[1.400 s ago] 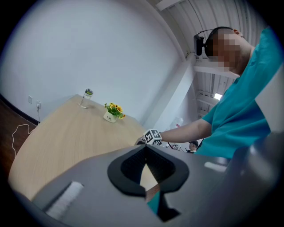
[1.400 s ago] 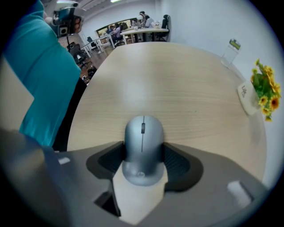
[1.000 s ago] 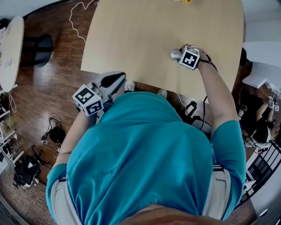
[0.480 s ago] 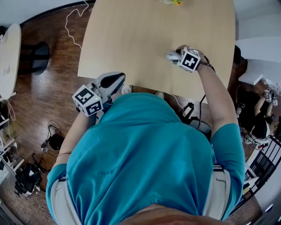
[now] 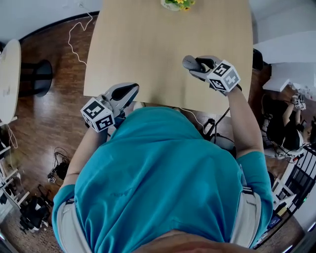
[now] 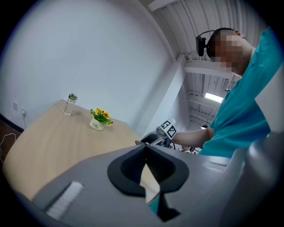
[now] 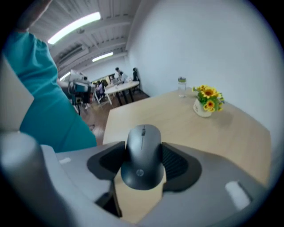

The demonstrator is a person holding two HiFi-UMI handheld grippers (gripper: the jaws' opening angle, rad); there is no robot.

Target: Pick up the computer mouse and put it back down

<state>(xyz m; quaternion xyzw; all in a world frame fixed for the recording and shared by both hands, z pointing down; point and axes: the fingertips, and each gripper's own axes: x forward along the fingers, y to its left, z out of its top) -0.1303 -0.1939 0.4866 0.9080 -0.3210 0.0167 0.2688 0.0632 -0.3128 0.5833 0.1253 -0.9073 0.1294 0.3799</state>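
Computer mouse (image 7: 142,166) — likely light, rigid, slick-shelled — is pinched across its flanks by the right gripper (image 7: 143,153), a sound hold; left gripper (image 6: 145,166) closed, empty.

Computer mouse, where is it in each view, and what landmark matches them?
Head view: upper right, computer mouse in the right tongs.
Left gripper view: dark shape at centre, beside the marker cube.
Right gripper view: mouse centred between the right tongs.
Shared landmark: yellow flower pot.
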